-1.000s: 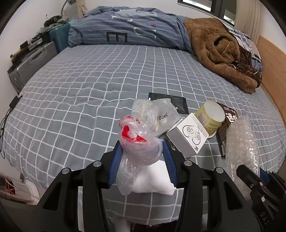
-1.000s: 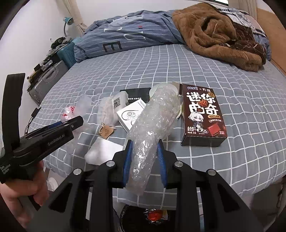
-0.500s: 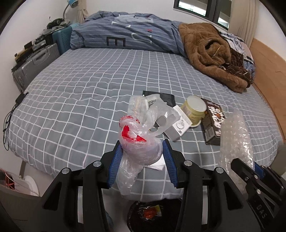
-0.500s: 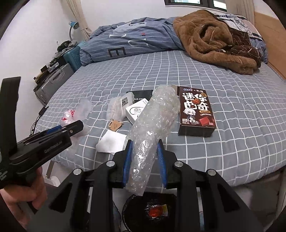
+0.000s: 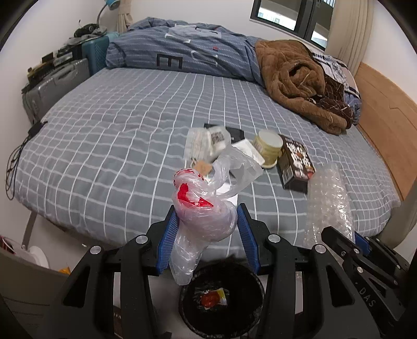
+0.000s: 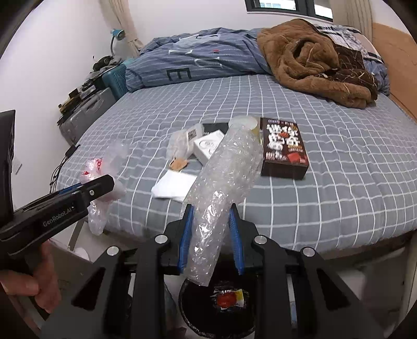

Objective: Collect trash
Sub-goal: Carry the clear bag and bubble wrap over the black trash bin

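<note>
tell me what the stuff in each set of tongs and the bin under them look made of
The clear bag in the left tongs looks like thin glossy plastic film: it crumples, shows red print and lets light through. The roll in the right tongs looks like bubble wrap, clear plastic with a pebbled, shiny surface. The black bin seems lined with a dark bag; its own material is hard to tell.

We see an evenly lit room in soft, diffuse light, with no hard shadows across the bed [image 5: 117,135]. A window [image 5: 292,15] at about one o'clock shows daylight. Both views bulge with strong fisheye distortion: the sheet's grid lines curve, and black vignetting cuts off all four corners. Glare glints on the bubble wrap [image 6: 224,182] and the plastic bag [image 5: 206,208]. Print on the dark box [image 6: 284,148] is smeared by motion blur.
</note>
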`<state>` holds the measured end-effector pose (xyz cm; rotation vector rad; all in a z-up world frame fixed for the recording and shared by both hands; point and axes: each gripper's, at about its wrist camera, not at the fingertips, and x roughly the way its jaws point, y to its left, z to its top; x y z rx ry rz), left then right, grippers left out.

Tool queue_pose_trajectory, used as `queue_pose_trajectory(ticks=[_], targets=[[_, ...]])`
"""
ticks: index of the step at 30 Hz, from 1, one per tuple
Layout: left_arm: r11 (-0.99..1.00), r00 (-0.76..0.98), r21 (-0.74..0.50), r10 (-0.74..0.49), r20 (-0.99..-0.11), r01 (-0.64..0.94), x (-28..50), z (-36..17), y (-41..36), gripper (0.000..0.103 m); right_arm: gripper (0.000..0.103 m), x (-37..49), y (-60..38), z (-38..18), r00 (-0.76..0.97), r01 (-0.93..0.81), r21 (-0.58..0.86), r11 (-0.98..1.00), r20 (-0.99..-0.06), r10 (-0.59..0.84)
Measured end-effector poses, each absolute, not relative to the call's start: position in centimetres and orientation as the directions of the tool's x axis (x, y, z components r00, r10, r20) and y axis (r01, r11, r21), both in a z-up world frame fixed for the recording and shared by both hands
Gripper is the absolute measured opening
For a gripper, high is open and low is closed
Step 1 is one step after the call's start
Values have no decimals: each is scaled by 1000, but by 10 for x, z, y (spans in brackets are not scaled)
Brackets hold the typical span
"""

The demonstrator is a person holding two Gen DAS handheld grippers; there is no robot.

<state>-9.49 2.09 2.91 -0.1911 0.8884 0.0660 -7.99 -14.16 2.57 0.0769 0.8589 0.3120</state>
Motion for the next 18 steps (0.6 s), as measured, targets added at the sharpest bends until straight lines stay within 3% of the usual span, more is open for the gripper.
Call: queue_pose_trajectory(ticks=[18], targets=[[988, 538, -137, -74, -840, -78, -159, -44, -8, 45, 26, -136, -142, -21, 560, -266, 143, 953, -782, 274]])
